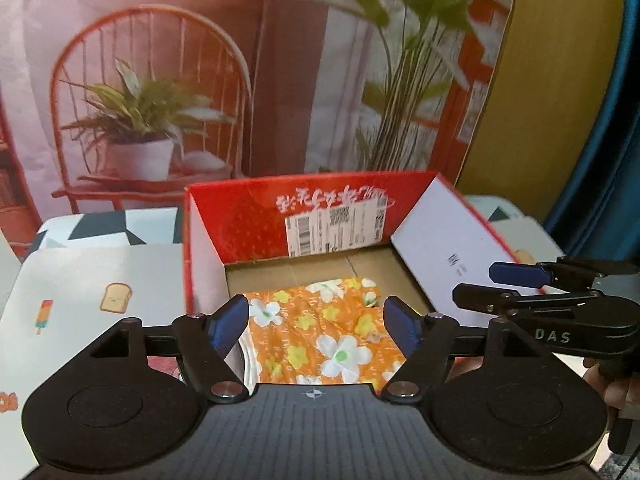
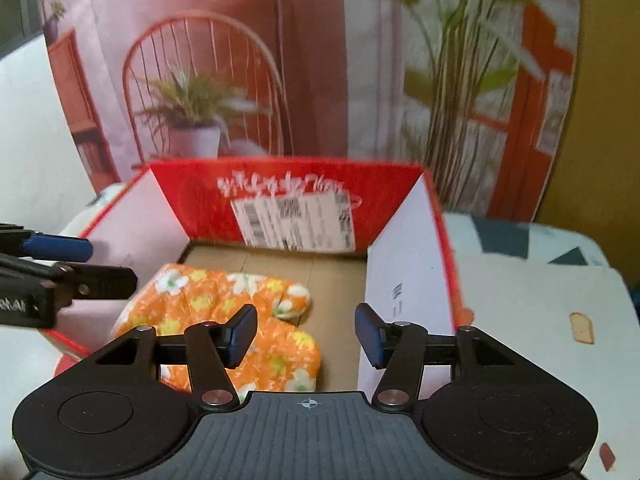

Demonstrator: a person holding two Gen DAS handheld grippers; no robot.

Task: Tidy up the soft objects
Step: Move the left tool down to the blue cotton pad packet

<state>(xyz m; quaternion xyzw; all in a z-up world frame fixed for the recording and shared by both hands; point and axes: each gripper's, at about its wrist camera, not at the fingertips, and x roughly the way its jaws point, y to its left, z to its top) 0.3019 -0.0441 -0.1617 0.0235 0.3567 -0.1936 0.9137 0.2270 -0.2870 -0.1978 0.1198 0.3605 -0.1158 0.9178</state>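
A soft orange cloth with white and yellow flowers (image 1: 320,332) lies folded on the floor of an open red cardboard box (image 1: 248,216), toward its near left side; it also shows in the right wrist view (image 2: 208,300) inside the box (image 2: 192,196). My left gripper (image 1: 316,326) is open and empty, hovering just above the cloth. My right gripper (image 2: 306,334) is open and empty above the box's right half, beside the cloth. Each gripper shows at the edge of the other's view: the right (image 1: 516,280), the left (image 2: 60,260).
The box stands on a table covered with a pale cloth printed with toast and ice lollies (image 1: 100,292). The box's white side flaps (image 2: 404,280) stand up. A printed backdrop of a chair and plants (image 1: 152,100) hangs behind the table.
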